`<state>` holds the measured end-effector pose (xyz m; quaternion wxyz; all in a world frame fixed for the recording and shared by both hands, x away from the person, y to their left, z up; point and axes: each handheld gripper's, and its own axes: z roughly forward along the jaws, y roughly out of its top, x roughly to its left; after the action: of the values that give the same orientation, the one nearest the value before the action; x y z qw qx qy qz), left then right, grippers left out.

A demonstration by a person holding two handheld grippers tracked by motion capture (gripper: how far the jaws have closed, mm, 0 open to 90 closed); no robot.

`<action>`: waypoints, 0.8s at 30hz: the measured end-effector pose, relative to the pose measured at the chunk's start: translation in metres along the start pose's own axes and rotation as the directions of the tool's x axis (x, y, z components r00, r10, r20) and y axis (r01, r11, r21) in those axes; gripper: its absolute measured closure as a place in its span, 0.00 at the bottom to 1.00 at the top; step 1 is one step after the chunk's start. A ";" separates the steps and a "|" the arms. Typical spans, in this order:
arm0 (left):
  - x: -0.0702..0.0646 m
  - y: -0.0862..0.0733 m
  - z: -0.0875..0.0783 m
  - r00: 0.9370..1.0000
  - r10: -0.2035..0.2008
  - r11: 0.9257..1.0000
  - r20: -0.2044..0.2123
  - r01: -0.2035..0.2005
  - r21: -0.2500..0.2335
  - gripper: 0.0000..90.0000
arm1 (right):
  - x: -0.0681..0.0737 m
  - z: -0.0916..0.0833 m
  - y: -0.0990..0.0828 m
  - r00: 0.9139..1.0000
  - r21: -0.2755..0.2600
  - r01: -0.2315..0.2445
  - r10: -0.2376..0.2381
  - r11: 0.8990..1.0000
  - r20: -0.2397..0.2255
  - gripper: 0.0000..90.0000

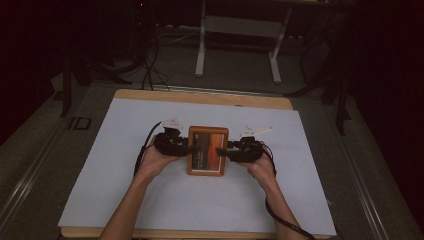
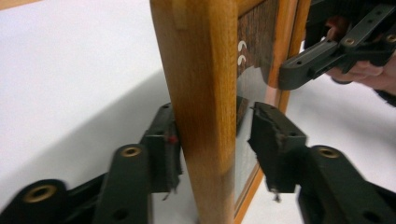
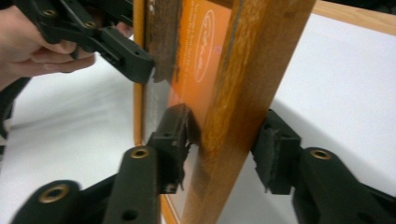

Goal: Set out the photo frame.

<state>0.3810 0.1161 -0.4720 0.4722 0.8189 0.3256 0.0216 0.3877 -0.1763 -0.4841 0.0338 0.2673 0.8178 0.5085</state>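
A wooden picture frame (image 1: 207,150) with an orange and brown print under glass lies in the middle of the white table cover (image 1: 150,200). My left gripper (image 1: 186,147) is at its left rail and my right gripper (image 1: 223,151) at its right rail. In the left gripper view the rail (image 2: 201,93) stands between my left gripper's (image 2: 212,135) jaws; one pad touches the wood and the other hangs just off the glass. In the right gripper view the opposite rail (image 3: 261,56) sits between my right gripper's (image 3: 226,135) jaws, which are open around it without pressing.
The white cover lies on a wooden tabletop (image 1: 200,96). Beyond the table the floor is dark, with cables (image 1: 150,70) and a white desk stand (image 1: 240,30). The person's forearms (image 1: 130,205) come in from the near edge.
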 end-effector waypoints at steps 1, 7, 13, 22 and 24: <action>0.001 -0.001 -0.001 1.000 -0.010 1.000 0.009 0.010 -0.018 0.55 | -0.001 -0.001 0.000 1.000 -0.005 -0.004 0.004 1.000 0.007 0.55; 0.003 -0.005 -0.007 0.999 -0.038 0.998 0.009 0.039 -0.046 0.51 | -0.004 -0.005 -0.003 1.000 -0.011 -0.025 0.025 1.000 0.008 0.49; 0.004 -0.009 -0.011 0.999 -0.042 0.998 -0.002 0.042 -0.047 0.50 | -0.004 -0.006 -0.004 0.999 0.004 -0.034 0.034 0.999 0.005 0.48; 0.004 -0.015 -0.026 0.999 -0.040 0.997 -0.025 0.038 -0.065 0.50 | 0.001 -0.016 0.000 1.000 0.011 -0.019 0.019 1.000 0.004 0.48; 0.004 -0.015 -0.028 0.999 -0.040 0.997 -0.027 0.038 -0.070 0.50 | 0.001 -0.018 0.000 1.000 0.010 -0.017 0.017 1.000 0.003 0.48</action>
<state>0.3668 0.1448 -0.4696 0.4958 0.7951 0.3475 0.0353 0.3807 -0.1900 -0.4752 0.0292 0.2752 0.8180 0.5042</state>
